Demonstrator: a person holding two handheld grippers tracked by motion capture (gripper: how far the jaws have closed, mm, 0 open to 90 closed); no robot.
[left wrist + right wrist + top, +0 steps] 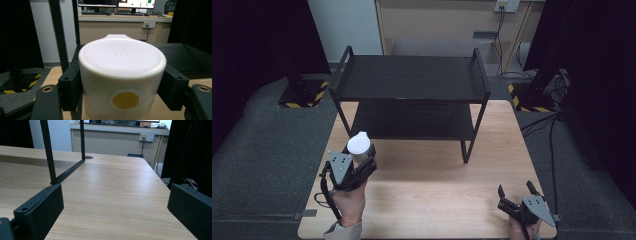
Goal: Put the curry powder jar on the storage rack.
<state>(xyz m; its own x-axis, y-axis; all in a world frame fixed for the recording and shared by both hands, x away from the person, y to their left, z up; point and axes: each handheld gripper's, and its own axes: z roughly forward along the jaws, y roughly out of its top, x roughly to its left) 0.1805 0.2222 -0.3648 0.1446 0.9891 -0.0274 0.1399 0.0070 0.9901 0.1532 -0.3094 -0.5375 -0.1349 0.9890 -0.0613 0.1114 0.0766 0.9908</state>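
Observation:
A white lidded container (359, 145) with a yellow round spot on its side (125, 100) is held above the wooden table (432, 200) at the left, near the rack's front left leg. My left gripper (358, 161) is shut on it, one black jaw pressing each side (122, 82). Down at the table's front right corner, my right gripper (516, 191) rests low with its jaws wide apart and nothing between them (115, 205). A black two-shelf metal rack (409, 77) stands at the back of the table.
The rack's right front leg (466, 150) and its thin base bar (68, 171) stand on the table ahead of the right gripper. Grey floor mats (257, 150) flank the table. Cables (552, 130) trail at the right.

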